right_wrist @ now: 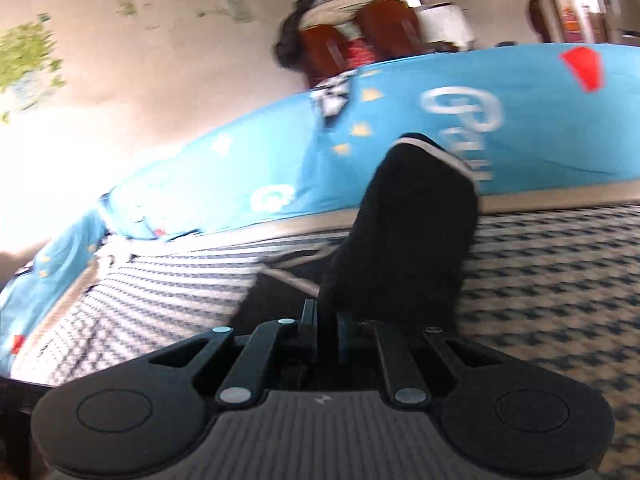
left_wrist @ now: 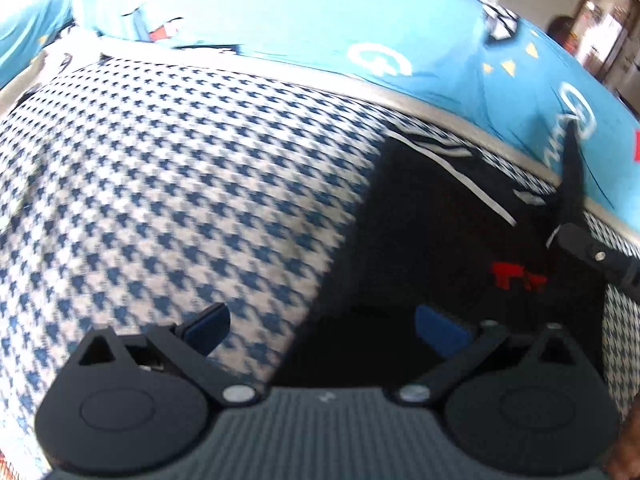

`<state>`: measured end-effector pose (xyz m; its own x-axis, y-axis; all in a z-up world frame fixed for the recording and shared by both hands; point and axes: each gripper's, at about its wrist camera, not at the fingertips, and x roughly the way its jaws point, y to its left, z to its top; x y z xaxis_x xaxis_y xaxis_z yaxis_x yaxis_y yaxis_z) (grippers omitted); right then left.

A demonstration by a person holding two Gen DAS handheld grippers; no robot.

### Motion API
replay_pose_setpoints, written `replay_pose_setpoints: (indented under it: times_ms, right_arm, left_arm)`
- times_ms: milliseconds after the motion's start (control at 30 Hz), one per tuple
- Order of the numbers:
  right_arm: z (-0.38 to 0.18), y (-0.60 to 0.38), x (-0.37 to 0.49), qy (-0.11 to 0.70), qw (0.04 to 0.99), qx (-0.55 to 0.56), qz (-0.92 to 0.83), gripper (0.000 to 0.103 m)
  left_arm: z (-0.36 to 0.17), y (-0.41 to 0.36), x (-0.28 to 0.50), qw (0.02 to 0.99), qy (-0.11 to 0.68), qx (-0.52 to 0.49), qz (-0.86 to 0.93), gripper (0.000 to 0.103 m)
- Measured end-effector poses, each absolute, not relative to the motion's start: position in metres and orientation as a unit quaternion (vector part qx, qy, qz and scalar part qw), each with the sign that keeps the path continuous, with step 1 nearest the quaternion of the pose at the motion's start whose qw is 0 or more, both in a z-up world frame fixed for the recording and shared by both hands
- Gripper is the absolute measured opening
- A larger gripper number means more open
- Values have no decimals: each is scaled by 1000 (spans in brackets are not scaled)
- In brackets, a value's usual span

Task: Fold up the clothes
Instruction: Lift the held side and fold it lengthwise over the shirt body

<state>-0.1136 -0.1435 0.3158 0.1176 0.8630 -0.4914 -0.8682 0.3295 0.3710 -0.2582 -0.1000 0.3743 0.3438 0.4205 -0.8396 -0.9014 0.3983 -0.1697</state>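
Seen from the left wrist, nearest: left gripper (left_wrist: 322, 330) standing wide apart, blue pads (left_wrist: 440, 330) showing, nothing between them, hovering over a blue-and-white houndstooth cloth (left_wrist: 168, 184). Just beyond, at right: black garment (left_wrist: 436, 240) with white trim and a small red mark lying on that cloth, one corner rising up toward the right edge. There too, the tip of the right gripper (left_wrist: 580, 246) entering from the right, touching the lifted black fabric. Farther back: bright blue printed sheet (left_wrist: 304, 20) stretching across, a pale strip dividing it from the houndstooth.

Seen from the right wrist, nearest: right gripper (right_wrist: 326, 320) pinching closed on the black garment (right_wrist: 404, 240), fabric standing up from the fingers in a tall fold, white-trimmed edge at its top. Not visible here: the red mark, or the left gripper. Behind: houndstooth cloth (right_wrist: 560, 272), then blue sheet (right_wrist: 280, 152). Farthest, and only in this view: pale wall (right_wrist: 160, 48) with blurred stickers, and brown furniture (right_wrist: 332, 52) piled with things too blurred to make out.
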Motion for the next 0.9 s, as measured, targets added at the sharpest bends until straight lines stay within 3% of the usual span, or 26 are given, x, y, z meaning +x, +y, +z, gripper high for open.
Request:
replay_pose_setpoints:
  times_ms: [267, 633, 833, 900]
  right_arm:
    - [292, -71, -162, 336, 699, -36, 631, 11]
    - [263, -47, -169, 363, 686, -53, 629, 11]
    - [270, -53, -168, 369, 685, -56, 626, 15]
    - [276, -57, -169, 366, 688, -59, 624, 23]
  left_arm:
    - [370, -80, -304, 723, 356, -351, 476, 103]
    - [374, -75, -319, 720, 352, -362, 476, 103]
    - [371, -81, -305, 726, 368, -350, 464, 103]
    - [370, -83, -302, 728, 373, -343, 463, 103]
